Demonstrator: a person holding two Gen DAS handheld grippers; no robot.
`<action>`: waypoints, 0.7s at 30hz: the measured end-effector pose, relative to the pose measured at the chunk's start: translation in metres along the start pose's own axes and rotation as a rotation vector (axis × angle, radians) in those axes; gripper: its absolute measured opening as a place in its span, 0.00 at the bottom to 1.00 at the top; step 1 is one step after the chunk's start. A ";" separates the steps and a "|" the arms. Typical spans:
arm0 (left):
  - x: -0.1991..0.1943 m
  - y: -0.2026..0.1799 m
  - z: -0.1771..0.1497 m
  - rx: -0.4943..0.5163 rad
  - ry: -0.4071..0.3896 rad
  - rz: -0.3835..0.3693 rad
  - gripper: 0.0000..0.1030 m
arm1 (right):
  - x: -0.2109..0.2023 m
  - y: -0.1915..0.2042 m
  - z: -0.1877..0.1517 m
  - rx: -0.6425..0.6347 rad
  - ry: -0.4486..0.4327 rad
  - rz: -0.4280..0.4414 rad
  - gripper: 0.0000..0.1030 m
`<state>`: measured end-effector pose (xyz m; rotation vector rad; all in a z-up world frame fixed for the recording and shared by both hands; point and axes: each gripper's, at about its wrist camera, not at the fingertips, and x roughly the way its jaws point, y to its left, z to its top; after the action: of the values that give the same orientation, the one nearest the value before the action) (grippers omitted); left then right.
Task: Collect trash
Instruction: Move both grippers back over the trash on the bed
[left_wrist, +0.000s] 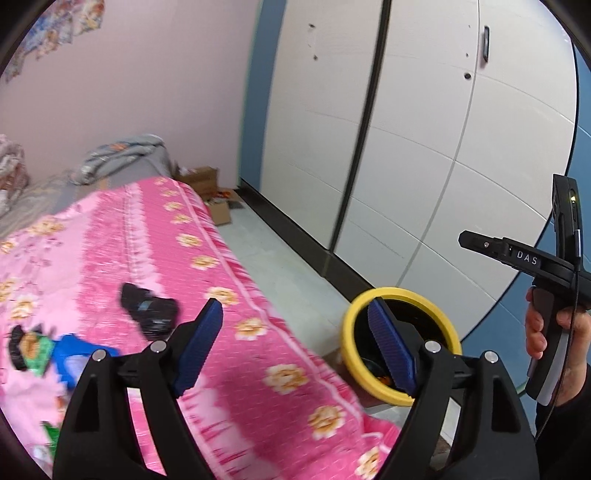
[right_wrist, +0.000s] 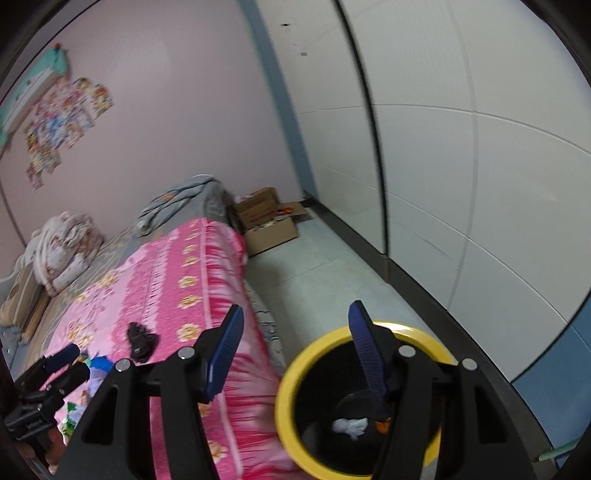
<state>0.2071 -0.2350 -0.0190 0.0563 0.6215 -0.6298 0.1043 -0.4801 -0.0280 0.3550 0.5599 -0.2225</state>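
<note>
A yellow-rimmed black bin (right_wrist: 291, 376) stands on the floor beside the bed; crumpled white paper (right_wrist: 351, 424) and an orange scrap (right_wrist: 382, 424) lie in it. My right gripper (right_wrist: 295, 308) hangs open above the bin's left rim, with nothing between its pads. My left gripper (left_wrist: 295, 304) is open and empty over the bed's edge, with the bin (left_wrist: 360, 306) behind its right finger. On the pink floral bedspread (left_wrist: 236, 280) lies a black wrapper (left_wrist: 149, 310). Blue and green litter (left_wrist: 70, 354) lies further left, partly hidden by the left finger.
White wardrobe doors (left_wrist: 424, 147) line the right side, leaving a narrow strip of floor (right_wrist: 332, 273) beside the bed. Open cardboard boxes (right_wrist: 269, 225) sit at the far end. Folded blankets (right_wrist: 62, 247) lie at the head of the bed. A hand (left_wrist: 539, 332) holds the right gripper's handle.
</note>
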 end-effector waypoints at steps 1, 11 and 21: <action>-0.010 0.006 -0.001 0.001 -0.011 0.015 0.77 | -0.001 0.010 0.000 -0.016 0.000 0.016 0.58; -0.095 0.079 -0.020 -0.045 -0.071 0.189 0.84 | 0.003 0.101 -0.008 -0.157 0.011 0.138 0.70; -0.144 0.155 -0.060 -0.159 -0.051 0.333 0.85 | 0.028 0.168 -0.028 -0.254 0.067 0.217 0.70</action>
<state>0.1715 -0.0182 -0.0080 -0.0049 0.5949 -0.2584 0.1644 -0.3187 -0.0204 0.1745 0.6033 0.0699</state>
